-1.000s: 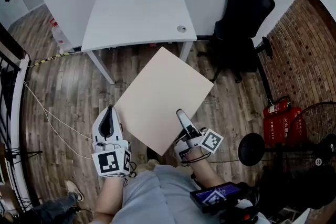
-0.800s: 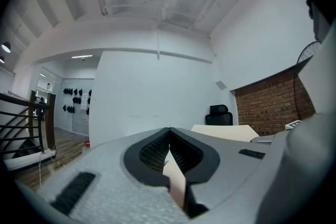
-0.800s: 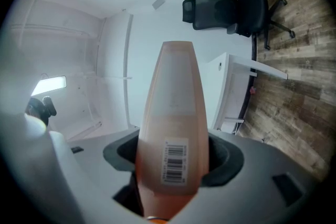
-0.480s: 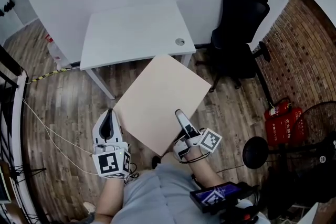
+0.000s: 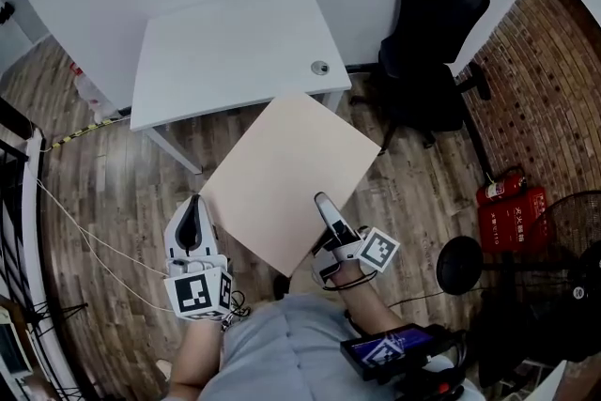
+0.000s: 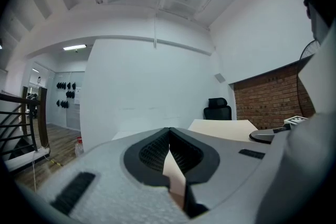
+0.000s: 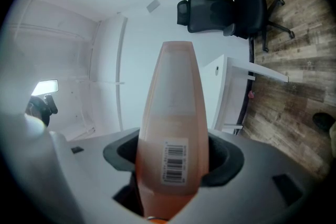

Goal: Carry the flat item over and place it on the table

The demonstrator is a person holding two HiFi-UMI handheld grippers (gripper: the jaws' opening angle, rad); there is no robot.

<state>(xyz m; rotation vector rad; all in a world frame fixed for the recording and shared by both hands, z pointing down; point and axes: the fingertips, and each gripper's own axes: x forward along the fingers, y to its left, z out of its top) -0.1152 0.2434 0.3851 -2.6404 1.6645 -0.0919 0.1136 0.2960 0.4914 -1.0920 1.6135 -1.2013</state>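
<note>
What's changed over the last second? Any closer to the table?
The board, carried by the left gripper and right gripper, has moved toward the white table; its far corner now meets the table's near edge in the head view. Unchanged: both grippers clamped on the board.

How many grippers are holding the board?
2. The left gripper clamps the board at its left corner; the right gripper clamps its lower right edge.
</note>
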